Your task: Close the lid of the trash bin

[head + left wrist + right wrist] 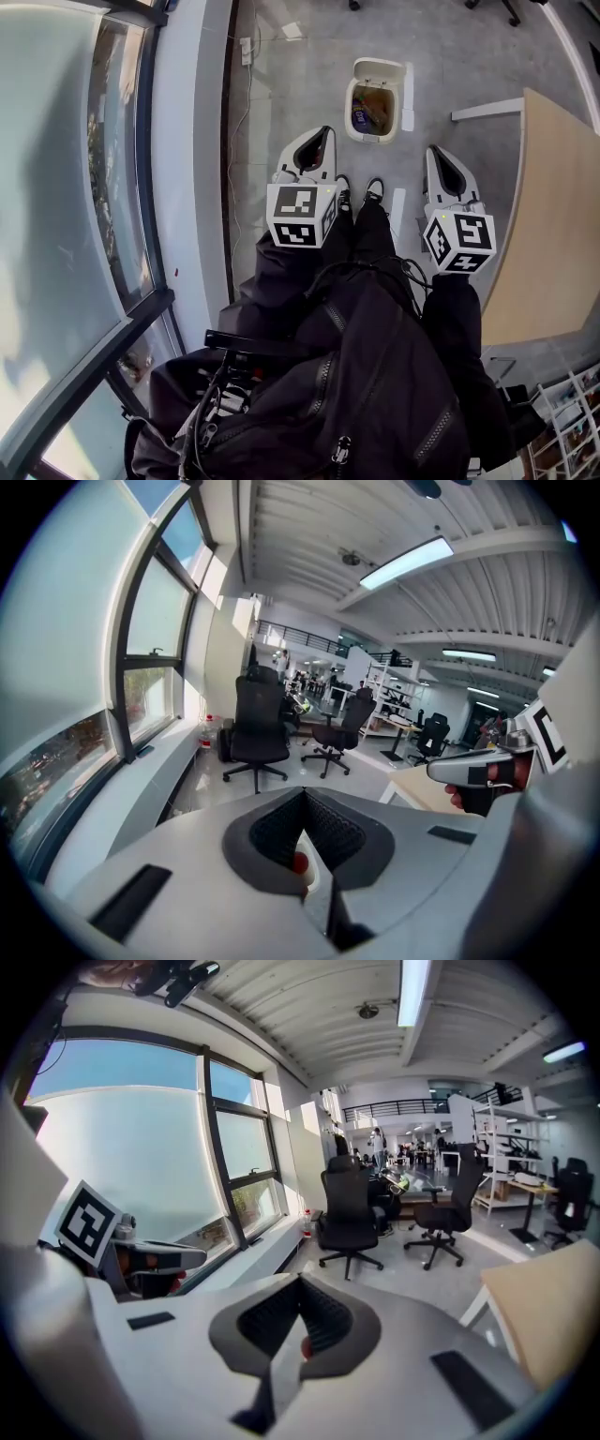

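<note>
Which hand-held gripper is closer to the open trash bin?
Left, narrowly. The left hand-held gripper is just lower left of the trash bin; the right hand-held gripper is lower right, a little farther off.

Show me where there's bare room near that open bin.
Bare floor lies left of the trash bin, up to the window ledge, and beyond the bin. The wooden tabletop is bare too. Tighter: the bin's right, where the raised lid stands near the table's white bar.
</note>
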Tool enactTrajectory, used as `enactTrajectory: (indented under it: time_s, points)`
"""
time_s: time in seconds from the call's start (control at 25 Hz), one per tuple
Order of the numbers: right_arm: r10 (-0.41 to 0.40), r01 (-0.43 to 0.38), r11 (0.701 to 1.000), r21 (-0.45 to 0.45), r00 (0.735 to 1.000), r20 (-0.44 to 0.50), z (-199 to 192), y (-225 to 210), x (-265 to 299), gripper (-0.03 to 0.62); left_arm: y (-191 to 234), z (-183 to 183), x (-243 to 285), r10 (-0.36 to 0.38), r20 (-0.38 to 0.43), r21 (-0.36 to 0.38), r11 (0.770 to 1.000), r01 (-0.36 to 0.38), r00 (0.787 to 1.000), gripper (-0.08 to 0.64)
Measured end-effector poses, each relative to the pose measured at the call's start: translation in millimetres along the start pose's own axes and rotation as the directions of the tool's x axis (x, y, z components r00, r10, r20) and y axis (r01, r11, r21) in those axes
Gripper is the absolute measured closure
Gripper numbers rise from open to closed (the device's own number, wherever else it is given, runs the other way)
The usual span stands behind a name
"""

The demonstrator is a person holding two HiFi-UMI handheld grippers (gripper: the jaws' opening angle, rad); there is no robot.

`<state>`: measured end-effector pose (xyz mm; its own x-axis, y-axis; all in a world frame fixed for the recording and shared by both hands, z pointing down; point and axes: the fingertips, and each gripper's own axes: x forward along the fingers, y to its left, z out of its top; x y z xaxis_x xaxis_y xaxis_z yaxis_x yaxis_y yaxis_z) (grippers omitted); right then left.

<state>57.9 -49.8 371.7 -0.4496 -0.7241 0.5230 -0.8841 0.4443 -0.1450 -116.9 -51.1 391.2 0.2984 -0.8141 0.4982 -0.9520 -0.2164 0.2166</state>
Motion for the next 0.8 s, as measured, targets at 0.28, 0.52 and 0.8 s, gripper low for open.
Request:
enactTrajectory:
  time_s: [0.28, 0.52, 0.8]
  points:
    - [0.081, -0.081, 0.997, 0.005, 0.992, -0.096, -50, -20, 52, 0.588, 13, -63, 32, 0.041, -0.107, -0.018, 0.999, -0.043, 0.993, 0.558]
    - [0.136, -0.138, 0.990, 0.005, 0.969, -0.208, -119, -35, 104, 0.588, 28, -133, 73, 0.075, -0.221, -0.058, 0.994, -0.090, 0.972, 0.558]
    - [0.182, -0.187, 0.982, 0.009, 0.939, -0.292, -185, -35, 137, 0.588, 40, -210, 94, 0.069, -0.329, -0.077, 0.992, -0.099, 0.942, 0.558]
